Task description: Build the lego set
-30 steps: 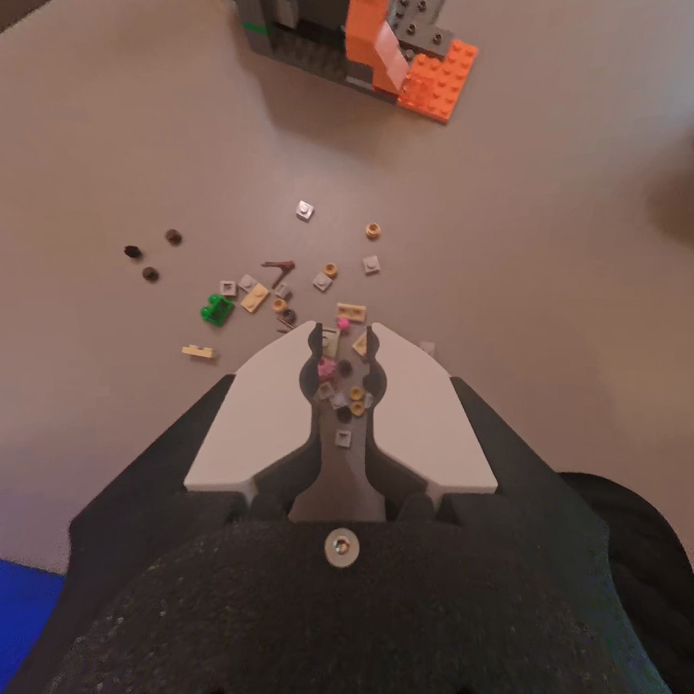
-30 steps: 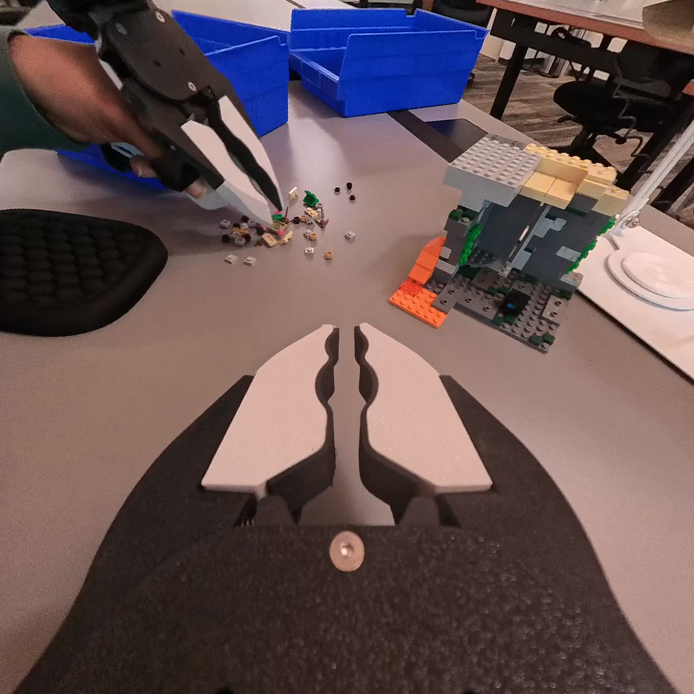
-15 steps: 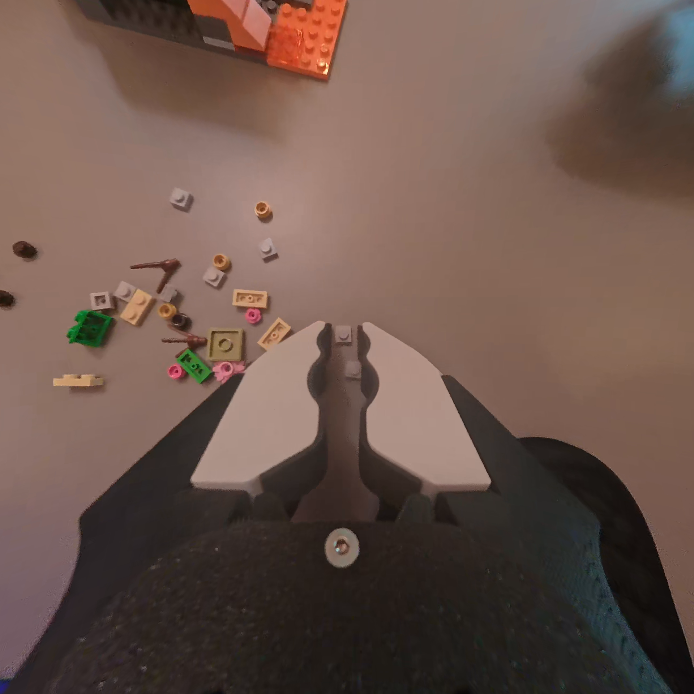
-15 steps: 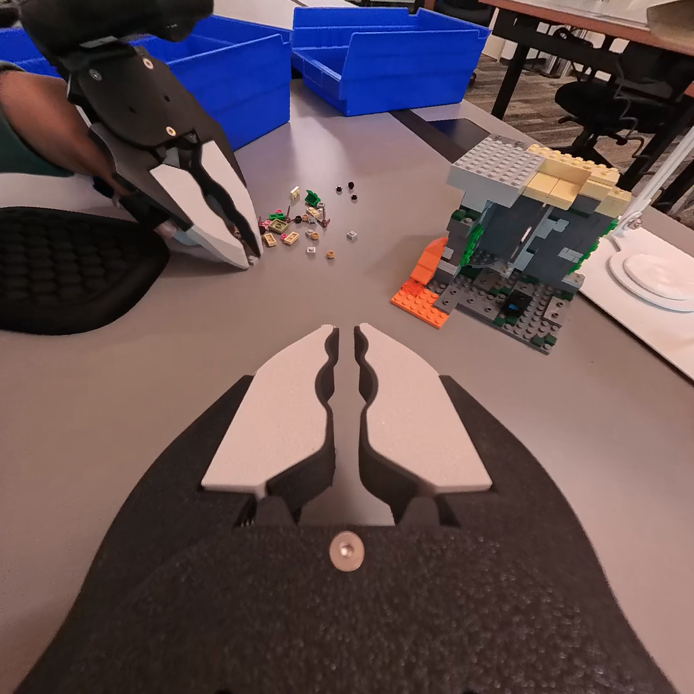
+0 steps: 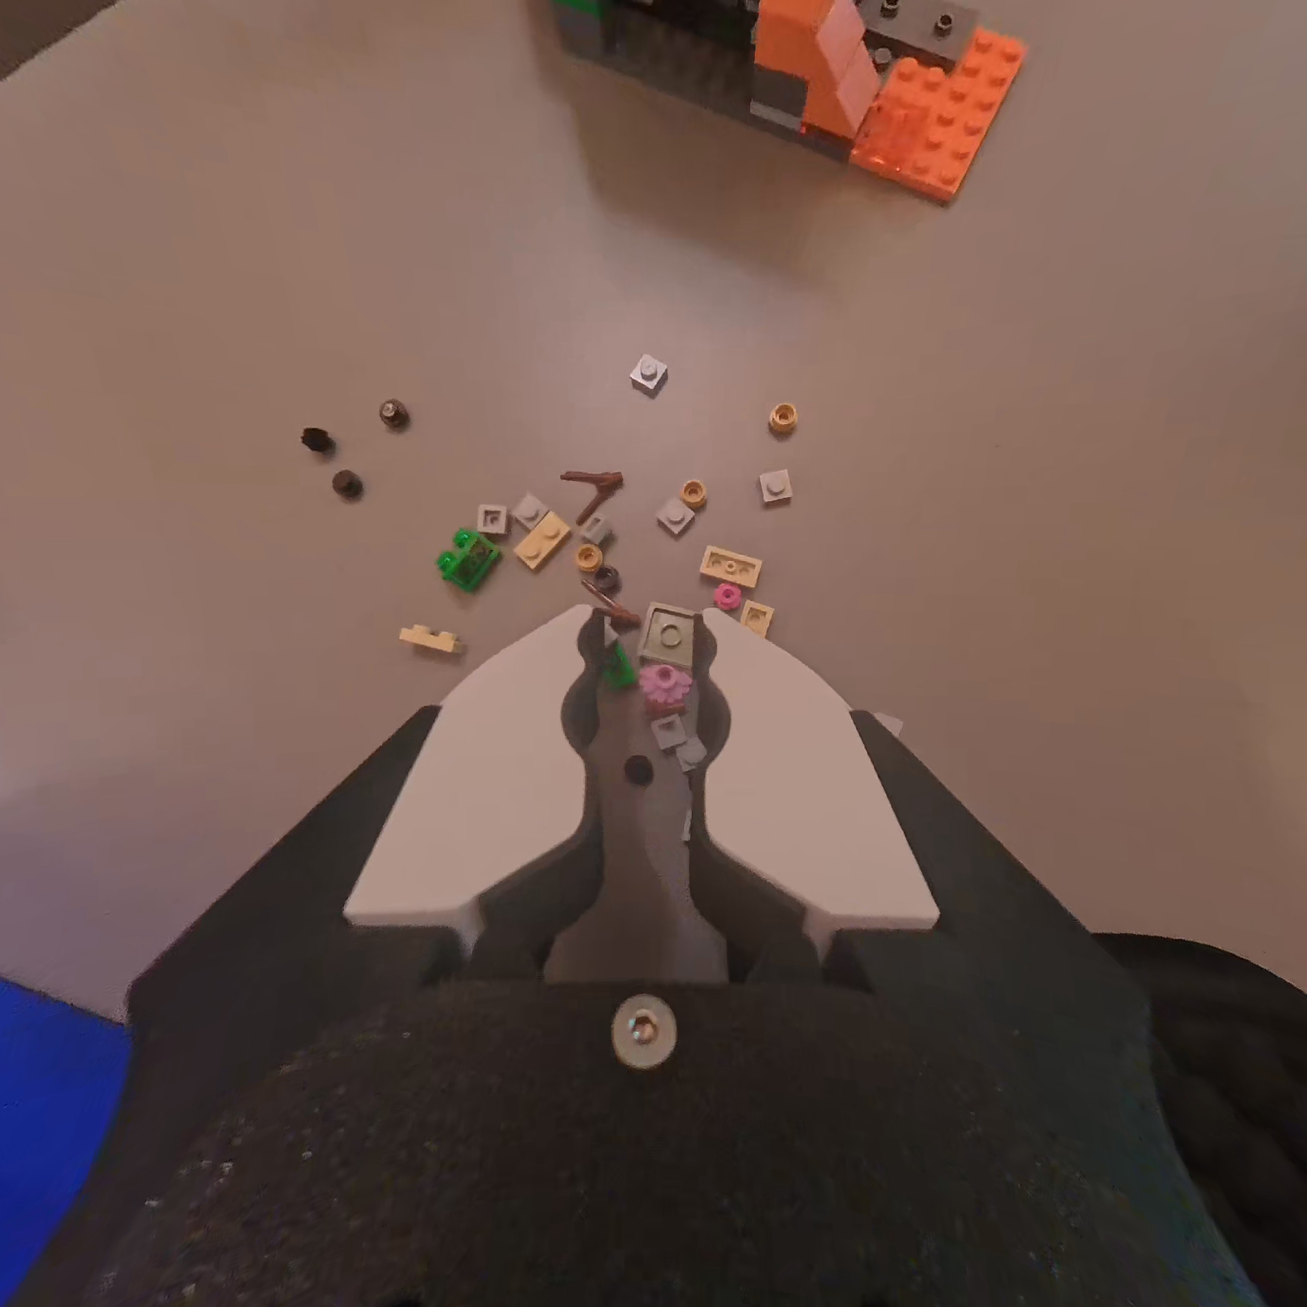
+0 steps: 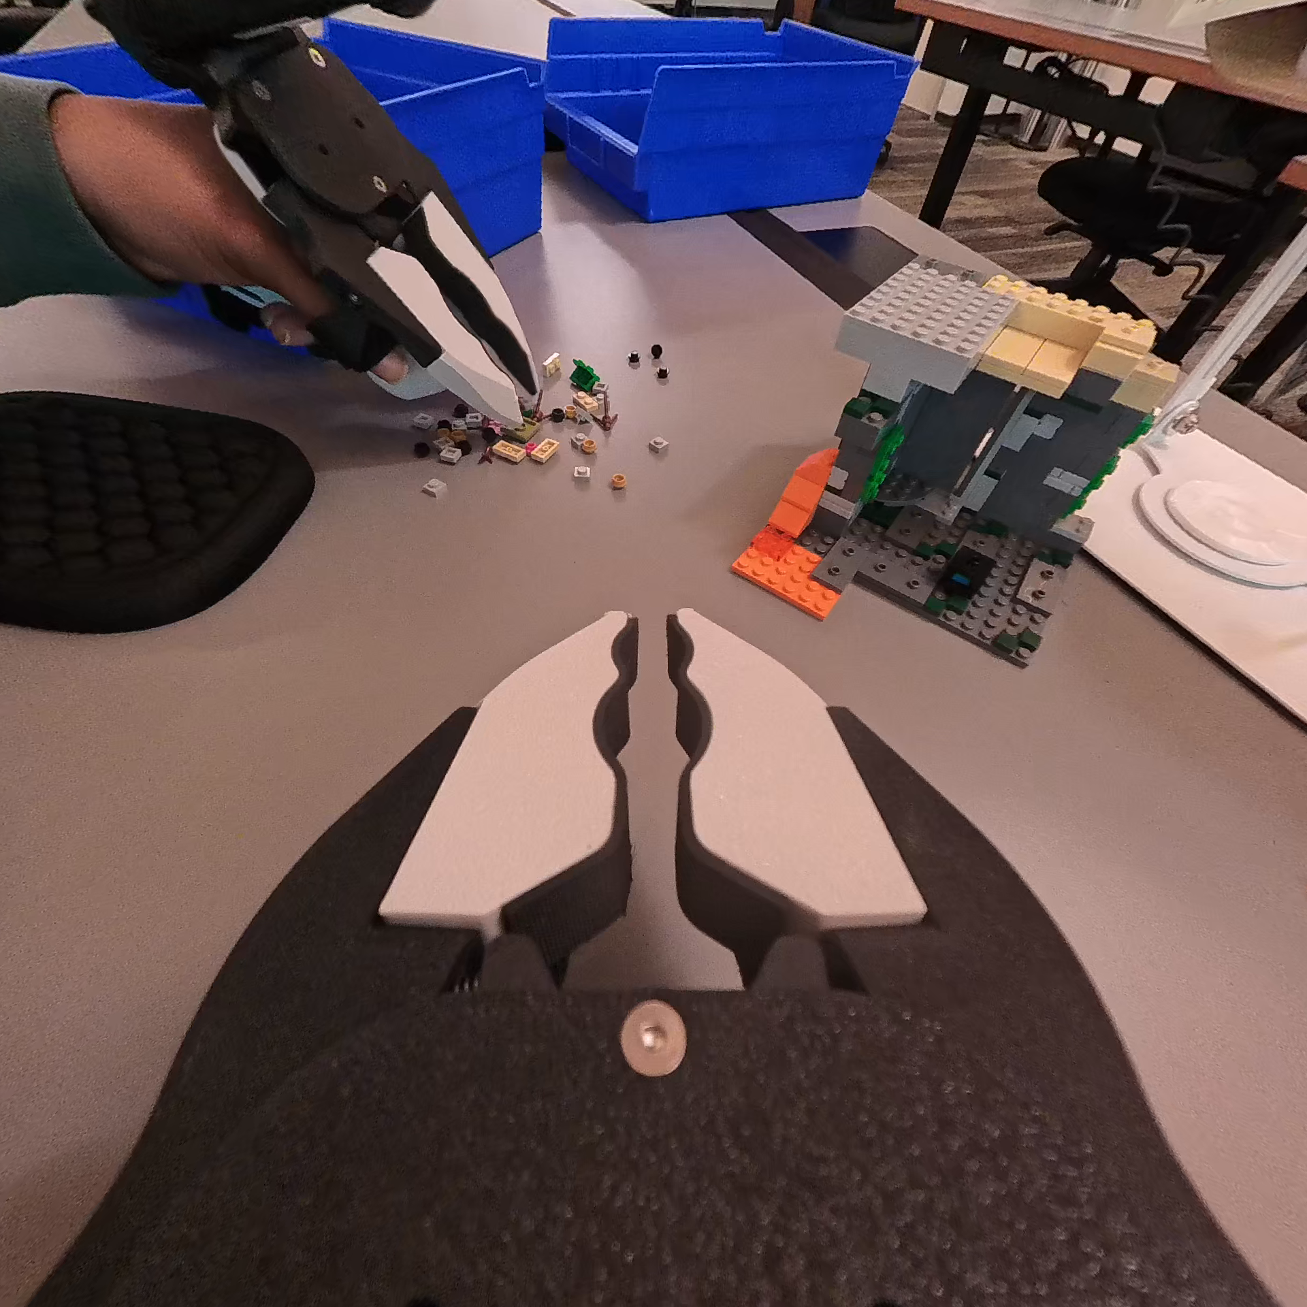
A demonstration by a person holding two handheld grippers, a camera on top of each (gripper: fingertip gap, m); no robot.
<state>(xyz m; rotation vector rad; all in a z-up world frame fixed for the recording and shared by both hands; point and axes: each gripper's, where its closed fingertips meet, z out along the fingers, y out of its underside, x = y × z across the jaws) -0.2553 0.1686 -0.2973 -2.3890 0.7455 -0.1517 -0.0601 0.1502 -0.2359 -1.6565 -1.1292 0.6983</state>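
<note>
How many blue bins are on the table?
2 visible: one blue bin at the far edge, another left of it behind the left gripper; more may be hidden.

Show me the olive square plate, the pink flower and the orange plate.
olive square plate point(image 5: 668, 634), left wrist view, its ringed middle.
pink flower point(image 5: 665, 680), left wrist view, its centre stud.
orange plate point(image 6: 792, 574), right wrist view, its studded top.

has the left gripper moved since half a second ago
Yes. The left gripper has gone back over the loose brick pieces, away from the black pad, its fingertips now among them.
</note>
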